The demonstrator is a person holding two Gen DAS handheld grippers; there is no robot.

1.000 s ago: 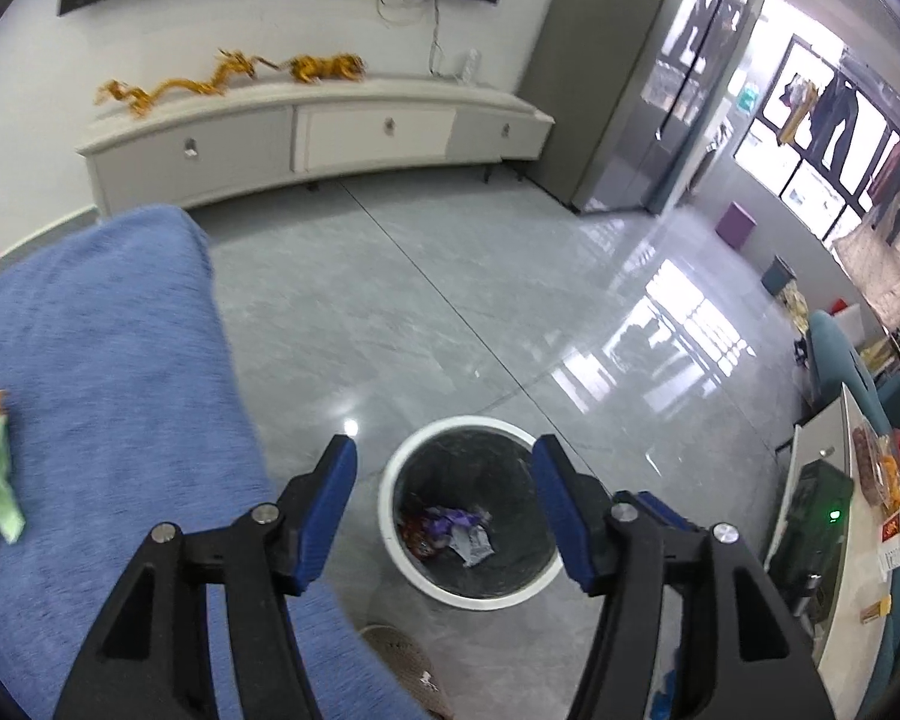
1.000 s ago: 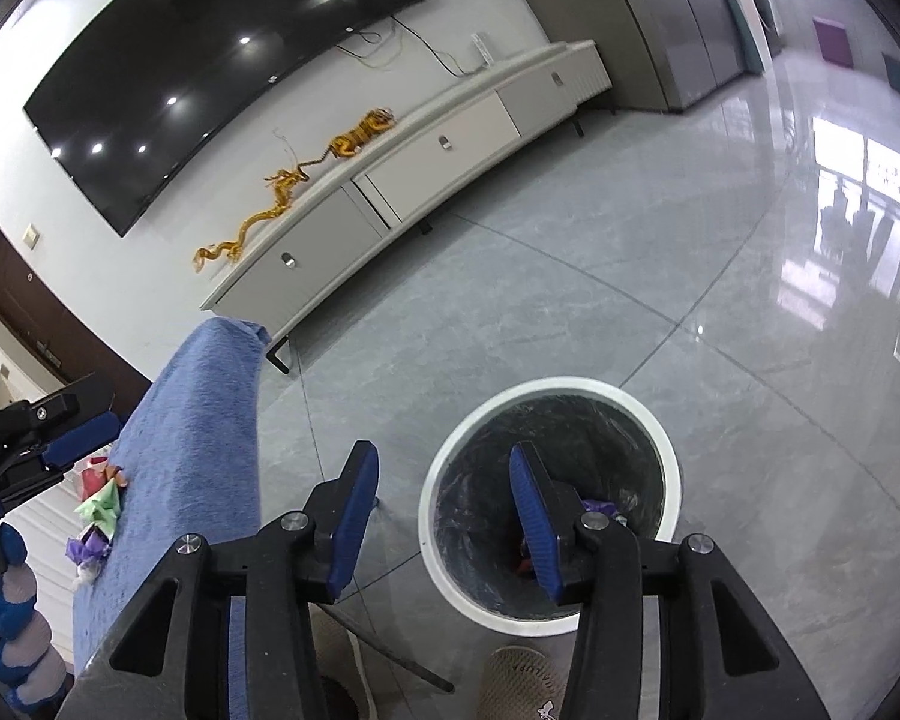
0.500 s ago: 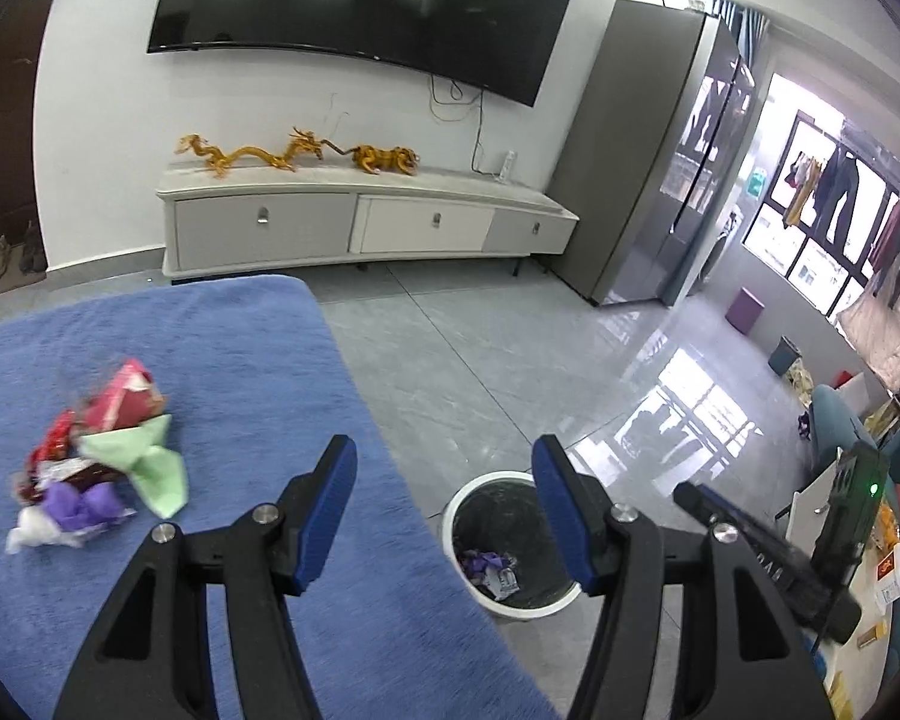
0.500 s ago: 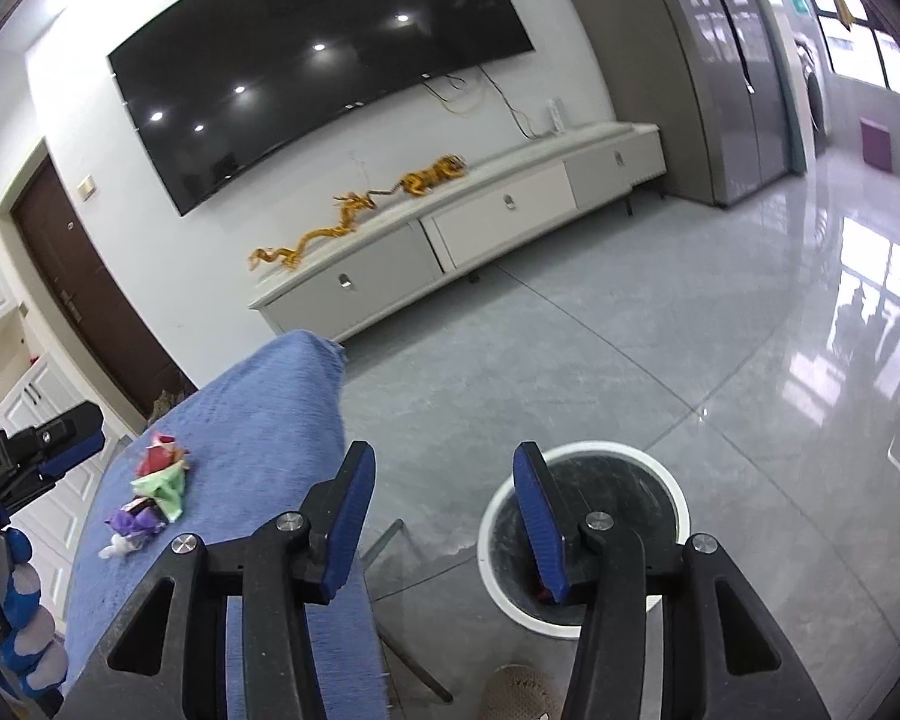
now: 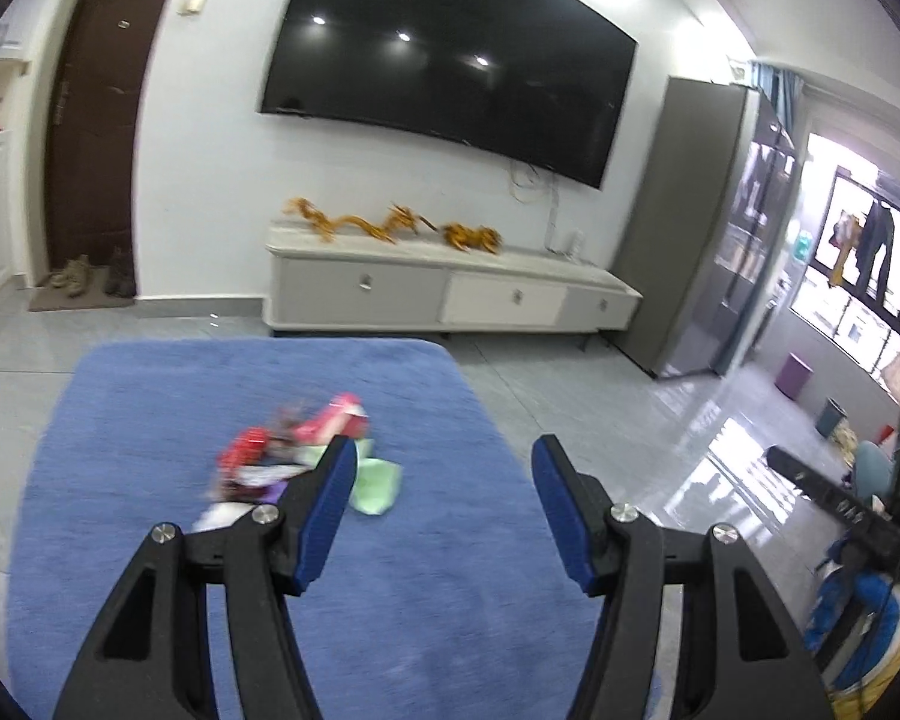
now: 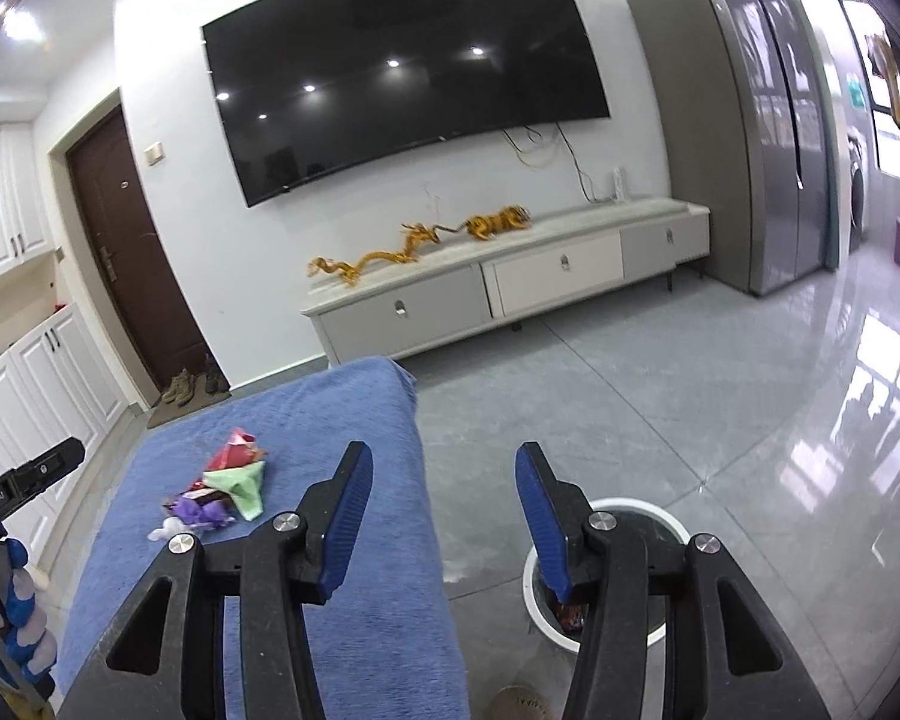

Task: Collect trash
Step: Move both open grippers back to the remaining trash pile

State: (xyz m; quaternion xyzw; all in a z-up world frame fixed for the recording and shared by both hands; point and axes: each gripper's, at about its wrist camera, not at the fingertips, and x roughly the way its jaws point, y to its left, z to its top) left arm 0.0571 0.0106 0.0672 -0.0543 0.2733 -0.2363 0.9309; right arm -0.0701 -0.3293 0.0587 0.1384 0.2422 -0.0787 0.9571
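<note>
A small heap of trash wrappers point(image 5: 294, 456), red, green, purple and white, lies on a blue cloth-covered table point(image 5: 150, 420). It also shows in the right wrist view point(image 6: 222, 489), left of my fingers. My left gripper point(image 5: 441, 483) is open and empty above the table, the heap just beyond its left finger. My right gripper point(image 6: 441, 492) is open and empty, over the table's right edge. A white-rimmed trash bin point(image 6: 660, 516) with some wrappers inside stands on the floor, partly hidden behind the right finger.
A grey tiled floor point(image 6: 690, 390) lies right of the table. A low white TV cabinet point(image 5: 450, 294) with golden dragon figures stands at the far wall under a large TV point(image 6: 402, 66). A tall grey cabinet point(image 6: 750, 120) is at the right.
Both grippers have swung up and left from over the bin toward the table. The trash heap has come toward the middle of the left wrist view. Both stayed open.
</note>
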